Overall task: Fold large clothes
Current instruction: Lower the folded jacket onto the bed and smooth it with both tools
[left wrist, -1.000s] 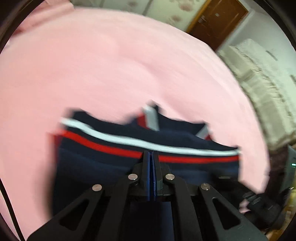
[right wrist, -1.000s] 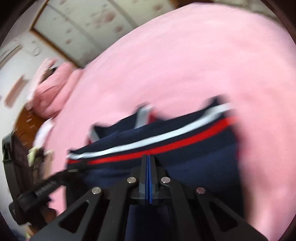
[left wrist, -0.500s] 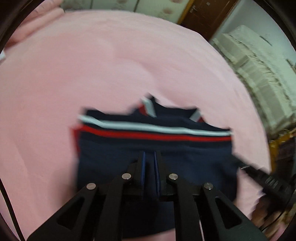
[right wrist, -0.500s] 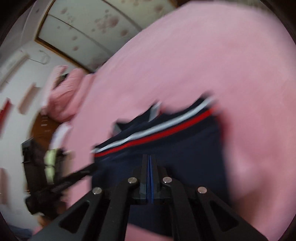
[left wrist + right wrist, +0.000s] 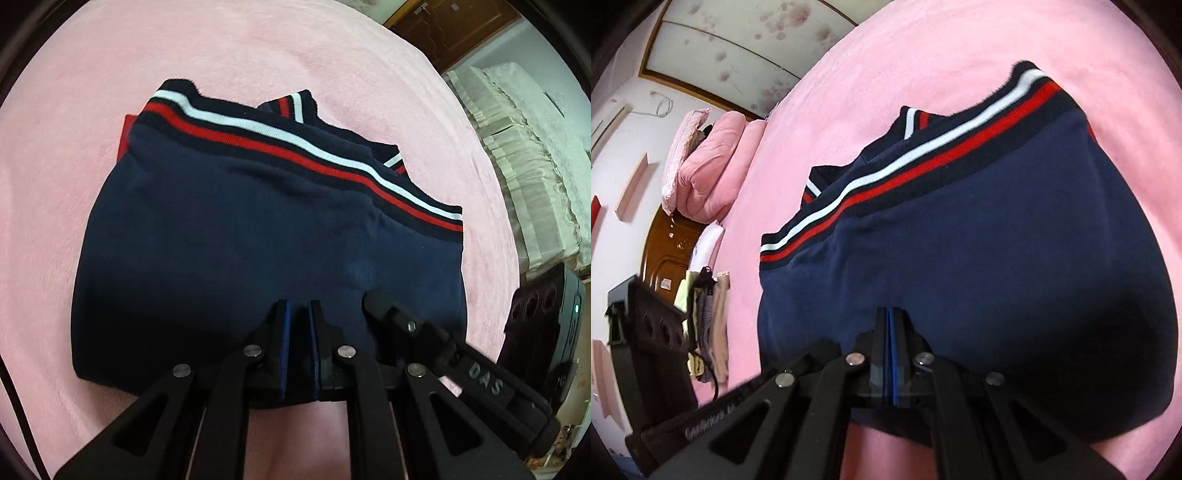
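On the pink fleece-covered bed point(image 5: 258, 55) lies the navy-blue knitted sweater with red and white striped ribbing point(image 5: 266, 229), already doubled over into a compact rectangle, its striped hem on the far side and a striped cuff poking out beyond it. At the near folded edge the left gripper point(image 5: 297, 314) has its blue-padded fingers point(image 5: 282, 332) a small way apart, with navy cloth visible in the gap but seemingly not pinched. The right gripper point(image 5: 890, 325) hovers at the same near edge, its fingers point(image 5: 894, 343) pressed together; whether any fabric is caught between them I cannot tell, since the cloth runs under the tips. In the left wrist view the right gripper's black body point(image 5: 443, 350) sits just beside the left one. By my reading the fold itself is made and the step in hand is letting go of it. Next would likely come freeing both grippers cleanly without dragging the top layer, then either smoothing the bulge or taking the short sides for a further fold
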Action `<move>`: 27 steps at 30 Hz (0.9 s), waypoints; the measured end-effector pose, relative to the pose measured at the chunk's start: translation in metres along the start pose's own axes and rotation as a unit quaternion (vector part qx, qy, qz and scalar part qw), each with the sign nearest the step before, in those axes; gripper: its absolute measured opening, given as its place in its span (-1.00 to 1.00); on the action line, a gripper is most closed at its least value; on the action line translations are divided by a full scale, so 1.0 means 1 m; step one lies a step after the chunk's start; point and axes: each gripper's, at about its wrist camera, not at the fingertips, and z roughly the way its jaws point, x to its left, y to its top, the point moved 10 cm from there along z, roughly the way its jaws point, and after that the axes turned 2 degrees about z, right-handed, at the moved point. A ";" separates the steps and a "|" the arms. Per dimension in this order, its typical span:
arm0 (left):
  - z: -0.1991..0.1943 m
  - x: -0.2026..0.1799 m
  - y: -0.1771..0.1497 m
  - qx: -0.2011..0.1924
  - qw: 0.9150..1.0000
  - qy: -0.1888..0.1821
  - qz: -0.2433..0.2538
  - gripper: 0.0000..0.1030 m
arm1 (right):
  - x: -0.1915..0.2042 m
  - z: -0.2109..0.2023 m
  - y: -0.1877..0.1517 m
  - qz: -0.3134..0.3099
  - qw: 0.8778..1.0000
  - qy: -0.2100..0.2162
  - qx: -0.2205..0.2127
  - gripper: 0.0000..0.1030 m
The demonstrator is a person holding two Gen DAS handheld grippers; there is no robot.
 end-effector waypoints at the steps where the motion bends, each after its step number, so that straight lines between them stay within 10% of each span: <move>1: 0.000 0.001 -0.001 0.003 1.000 0.006 0.001 -0.85 | 0.000 0.002 0.002 -0.005 1.000 -0.006 0.000 -0.99; 27: -0.001 0.018 -0.039 0.042 0.996 0.005 -0.081 -0.84 | 0.013 0.022 0.015 -0.098 0.982 -0.154 0.045 -0.99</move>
